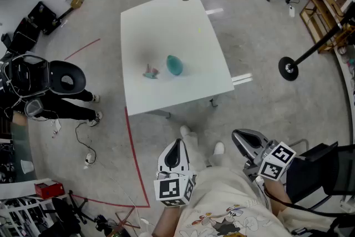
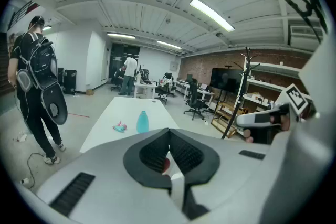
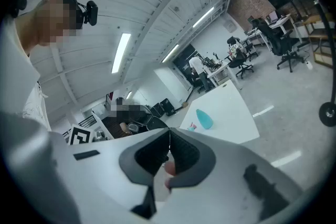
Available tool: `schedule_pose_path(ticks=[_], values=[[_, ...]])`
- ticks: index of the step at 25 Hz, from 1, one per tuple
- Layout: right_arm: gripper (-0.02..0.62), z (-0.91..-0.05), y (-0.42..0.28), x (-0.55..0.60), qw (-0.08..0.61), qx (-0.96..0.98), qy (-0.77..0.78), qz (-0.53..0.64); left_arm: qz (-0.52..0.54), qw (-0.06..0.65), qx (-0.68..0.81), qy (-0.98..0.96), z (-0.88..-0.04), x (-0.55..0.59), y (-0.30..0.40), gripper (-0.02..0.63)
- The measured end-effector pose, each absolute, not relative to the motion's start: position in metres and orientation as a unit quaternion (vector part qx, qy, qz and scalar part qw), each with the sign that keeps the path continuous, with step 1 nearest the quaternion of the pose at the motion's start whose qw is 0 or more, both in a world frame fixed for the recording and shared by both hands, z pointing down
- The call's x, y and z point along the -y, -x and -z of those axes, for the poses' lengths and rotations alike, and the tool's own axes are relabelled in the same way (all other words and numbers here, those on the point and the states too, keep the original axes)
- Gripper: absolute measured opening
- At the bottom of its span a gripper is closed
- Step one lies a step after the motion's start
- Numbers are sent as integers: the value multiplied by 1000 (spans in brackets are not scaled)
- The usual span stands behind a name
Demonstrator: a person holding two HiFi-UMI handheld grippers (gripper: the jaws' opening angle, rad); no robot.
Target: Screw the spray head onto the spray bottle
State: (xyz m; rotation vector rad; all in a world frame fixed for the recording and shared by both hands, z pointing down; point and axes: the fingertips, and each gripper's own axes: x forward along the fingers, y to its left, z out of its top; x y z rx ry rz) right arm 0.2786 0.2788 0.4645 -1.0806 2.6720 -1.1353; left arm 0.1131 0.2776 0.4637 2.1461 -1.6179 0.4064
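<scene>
Head view: a grey floor [image 1: 266, 41] fills the frame, with a white table [image 1: 166, 25] set on it well ahead of the person's feet. A second person in black [image 1: 52, 89] stands off the table's left edge. Low in the frame, both hands are held in close against the body and well short of the table. The left gripper [image 1: 177, 144] sits near mid-body and the right gripper [image 1: 240, 135] is out to the right. Each points forward toward the table and is tipped a little downward, marker cubes facing up. Both claws are clenched with nothing in them: in the left gripper view the ribbed pads [image 2: 157, 152] meet tip to tip, and likewise in the right gripper view. The teal spray bottle [image 1: 175, 65] appears to stand upright near the table's middle. The pink-and-teal spray head [image 1: 151, 72] lies just left of it, apart from it.
</scene>
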Motion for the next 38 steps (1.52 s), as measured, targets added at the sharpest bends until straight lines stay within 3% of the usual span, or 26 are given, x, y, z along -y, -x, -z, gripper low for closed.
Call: schedule_pose_path(ticks=[9,12,15,18,22,26,38], values=[[8,-474,-241,-178,3,-847,402,347,-145,145,522,-828,-500,-142,-78,18],[8,-470,-207,-141,-2,-845,409,343,-198,131,451,-860,-554,-99,-69,306],[8,-456,-183,-100,1,-844,415,339,-212,117,449,-860,-603,-38,-52,405],[8,-459,-173,-69,-20,-839,430,332,-185,134,474,-850,-644,30,-42,408],[8,-468,-159,-53,-23,-813,459,358,-199,103,467,-855,-683,85,-43,409],[8,-448,-145,-38,-21,-798,484,358,-212,114,433,-869,-706,108,-47,410],[7,-446,-185,-6,-17,-792,489,364,-232,138,422,-865,-738,130,-93,416]])
